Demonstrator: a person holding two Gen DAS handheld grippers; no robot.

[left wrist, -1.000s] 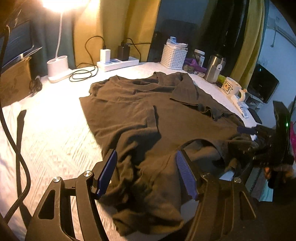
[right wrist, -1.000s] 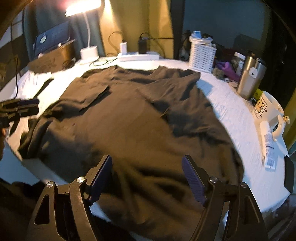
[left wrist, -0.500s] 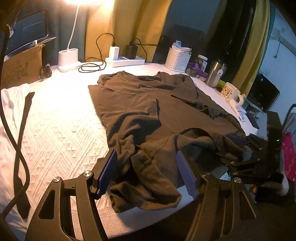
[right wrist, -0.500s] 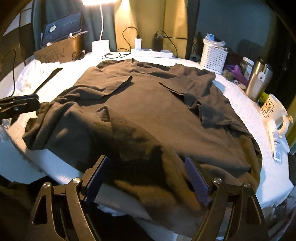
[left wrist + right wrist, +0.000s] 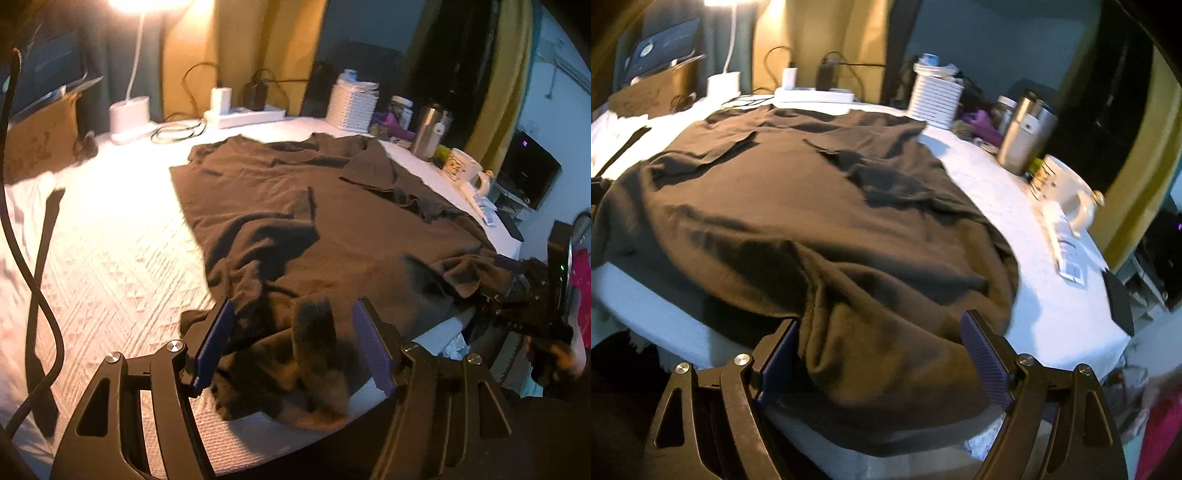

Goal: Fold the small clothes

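The bed point(image 5: 110, 236) with its white textured cover fills most of both views, and the brown shirt point(image 5: 332, 221) lies spread across it. In the left wrist view the shirt runs from the upper middle of the frame, where the collar end is near the power strip point(image 5: 243, 115), down to the bottom middle. So its long axis goes away from both grippers, and the bunched lower hem hangs a little over the near edge of the bed.

The left gripper point(image 5: 291, 343) sits at the bottom middle of its frame. Its jaws stand moderately apart and a raised fold of the hem is between them, but the blue pads do not seem to press it, so I judge it is holding nothing. The right gripper point(image 5: 882, 354) is at the bottom middle of its own frame, and it shows also at the right edge of the left wrist view. Its jaws are wide apart. The other hem corner lies between them, loose and sagging over the edge, apparently not clamped.

Each gripper is at its own corner of the hem: the left one near the lower left corner, the right one near the lower right. The next move probably depends on this, because both must close on the hem and carry it up the frame toward the collar.

At the right, a white mug point(image 5: 1063, 184) and a steel flask point(image 5: 1023, 133) stand well apart from the cloth.
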